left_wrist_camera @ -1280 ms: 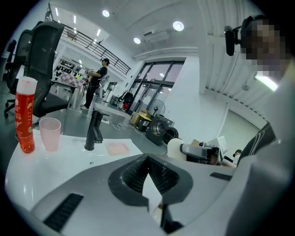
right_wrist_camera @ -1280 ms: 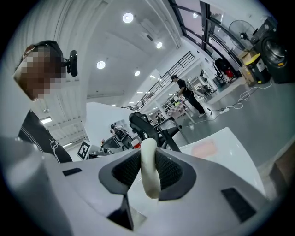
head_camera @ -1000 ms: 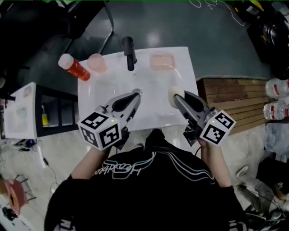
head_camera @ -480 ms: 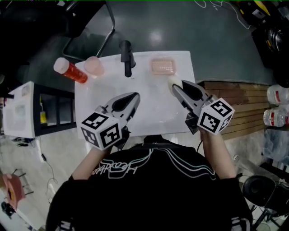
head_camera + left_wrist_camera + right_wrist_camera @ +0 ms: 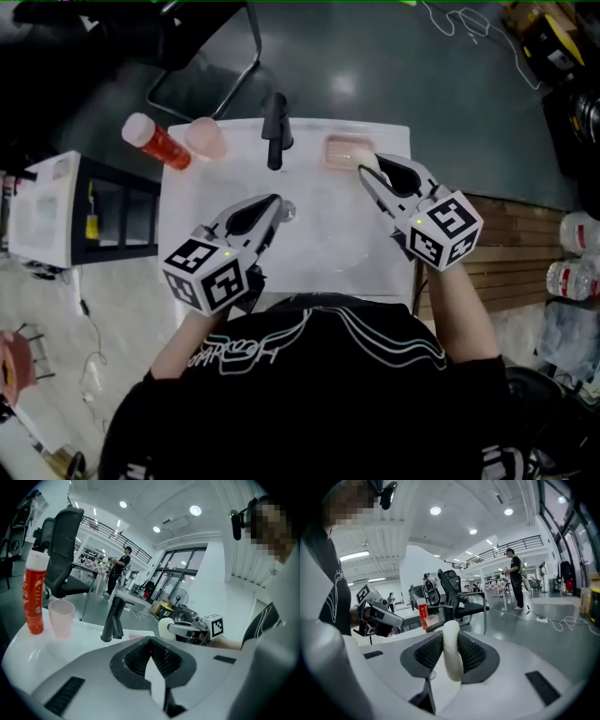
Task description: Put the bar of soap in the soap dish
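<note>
A cream bar of soap [image 5: 452,656] stands on edge between the pads of my right gripper [image 5: 452,641], which is shut on it. In the head view that gripper [image 5: 368,172] hovers over the sink's far right, and the soap [image 5: 367,161] shows at its tips, just at the near right edge of the pink soap dish [image 5: 341,150]. My left gripper [image 5: 275,201] is over the middle of the basin, its jaws together with nothing between them. The left gripper view shows its jaws [image 5: 150,641] closed and the soap [image 5: 165,628] off to the right.
A black faucet [image 5: 274,129] stands at the back middle of the white sink [image 5: 319,248]. A pink cup [image 5: 204,138] and a red bottle [image 5: 155,141] sit at the back left. A slatted wooden bench [image 5: 511,244] lies to the right, a white cabinet [image 5: 42,220] to the left.
My right gripper has carried the soap away from me to the soap dish's edge and rolled as it went. The left gripper has shifted a little over the basin.
</note>
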`<state>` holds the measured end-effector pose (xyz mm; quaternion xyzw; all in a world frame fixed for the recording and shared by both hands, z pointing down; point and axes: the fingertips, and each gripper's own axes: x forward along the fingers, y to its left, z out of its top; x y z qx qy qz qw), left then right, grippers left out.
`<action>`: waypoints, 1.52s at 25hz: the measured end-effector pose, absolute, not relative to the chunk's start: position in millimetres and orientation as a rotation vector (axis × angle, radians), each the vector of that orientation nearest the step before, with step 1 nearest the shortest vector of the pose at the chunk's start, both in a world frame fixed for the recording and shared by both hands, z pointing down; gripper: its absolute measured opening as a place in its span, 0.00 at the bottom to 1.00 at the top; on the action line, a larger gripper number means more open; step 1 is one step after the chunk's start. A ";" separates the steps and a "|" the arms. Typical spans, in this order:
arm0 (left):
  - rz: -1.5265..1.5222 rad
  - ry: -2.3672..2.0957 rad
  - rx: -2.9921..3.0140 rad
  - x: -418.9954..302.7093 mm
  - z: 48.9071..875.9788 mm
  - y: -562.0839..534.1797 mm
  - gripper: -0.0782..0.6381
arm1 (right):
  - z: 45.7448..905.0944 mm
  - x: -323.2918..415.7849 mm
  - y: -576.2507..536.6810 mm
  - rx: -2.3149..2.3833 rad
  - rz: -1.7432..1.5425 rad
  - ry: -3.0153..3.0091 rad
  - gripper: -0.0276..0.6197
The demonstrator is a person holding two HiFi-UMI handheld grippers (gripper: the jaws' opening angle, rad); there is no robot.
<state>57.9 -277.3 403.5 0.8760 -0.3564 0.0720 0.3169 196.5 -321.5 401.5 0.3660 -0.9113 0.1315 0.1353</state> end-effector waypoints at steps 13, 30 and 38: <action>0.164 -1.052 2.229 43.7 422.9 -283.9 0.14 | 444.3 178.2 -350.9 0.864 -0.143 -2.392 0.23; 0.187 -1.100 2.167 43.8 440.0 -278.4 0.14 | 517.9 182.4 -382.5 0.780 -0.321 -2.161 0.23; 0.179 -1.114 2.154 33.4 447.0 -274.4 0.14 | 530.5 171.0 -378.0 0.734 -0.455 -2.077 0.23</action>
